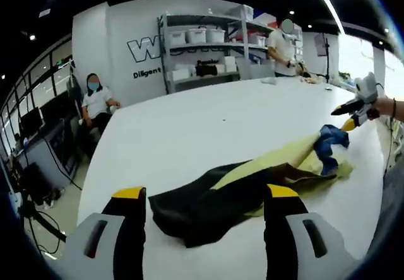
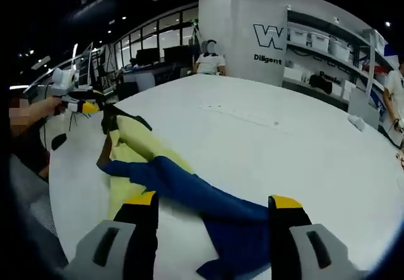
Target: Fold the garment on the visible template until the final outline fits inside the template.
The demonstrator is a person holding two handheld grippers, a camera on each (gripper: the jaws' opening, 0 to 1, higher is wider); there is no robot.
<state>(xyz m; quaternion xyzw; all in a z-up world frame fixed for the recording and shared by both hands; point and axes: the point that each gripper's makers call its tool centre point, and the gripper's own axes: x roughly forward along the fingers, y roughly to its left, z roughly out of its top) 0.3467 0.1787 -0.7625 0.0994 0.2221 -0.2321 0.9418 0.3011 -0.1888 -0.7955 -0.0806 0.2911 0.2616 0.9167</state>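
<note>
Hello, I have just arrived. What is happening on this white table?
A person is working on a garment with a handheld gripper in each hand. It lies crumpled on the white table, showing yellow, black and blue parts, not yet folded. The left gripper is open near its black end; the right gripper is open over its blue end. No template outline is visible.

A lab-like workroom: storage shelving [image 1: 205, 46], wall lettering [image 2: 271, 40], large white table [image 1: 208, 128].
</note>
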